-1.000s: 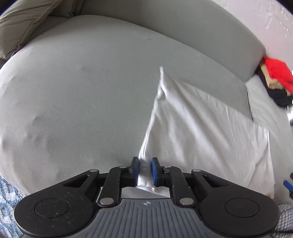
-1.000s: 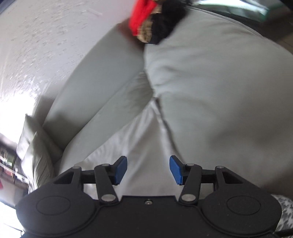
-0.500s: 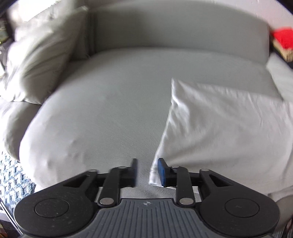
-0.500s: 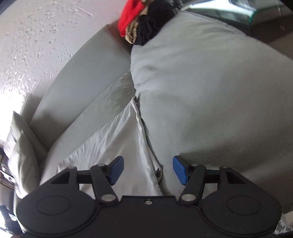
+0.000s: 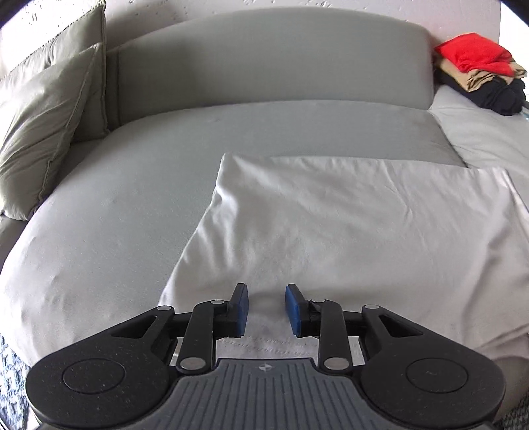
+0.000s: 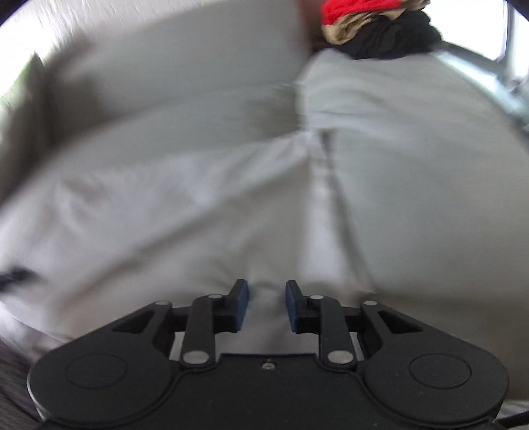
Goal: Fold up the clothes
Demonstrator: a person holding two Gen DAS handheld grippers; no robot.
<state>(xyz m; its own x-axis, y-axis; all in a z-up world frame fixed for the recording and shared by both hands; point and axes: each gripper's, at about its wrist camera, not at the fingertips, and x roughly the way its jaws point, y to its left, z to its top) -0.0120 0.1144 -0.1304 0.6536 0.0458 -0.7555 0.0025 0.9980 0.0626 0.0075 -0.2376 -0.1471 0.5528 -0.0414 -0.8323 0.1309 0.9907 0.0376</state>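
A white garment (image 5: pixel 347 225) lies folded flat on the grey sofa seat (image 5: pixel 125 198), its near edge hanging over the seat front. My left gripper (image 5: pixel 266 309) is open and empty, just above the garment's near edge. In the blurred right wrist view the same white garment (image 6: pixel 158 211) spreads to the left of the seam between seat cushions. My right gripper (image 6: pixel 264 306) is open, with the garment's near edge below and between the blue pads; it grips nothing.
A pile of red, tan and black clothes (image 5: pixel 479 76) sits at the far right of the sofa and shows in the right wrist view (image 6: pixel 373 26). Grey pillows (image 5: pixel 43 125) lean at the left end. The sofa backrest (image 5: pixel 264 59) runs behind.
My left gripper let go of the white garment's corner and opened; the garment now lies flat. My right gripper narrowed a little and swung over the garment's near edge.
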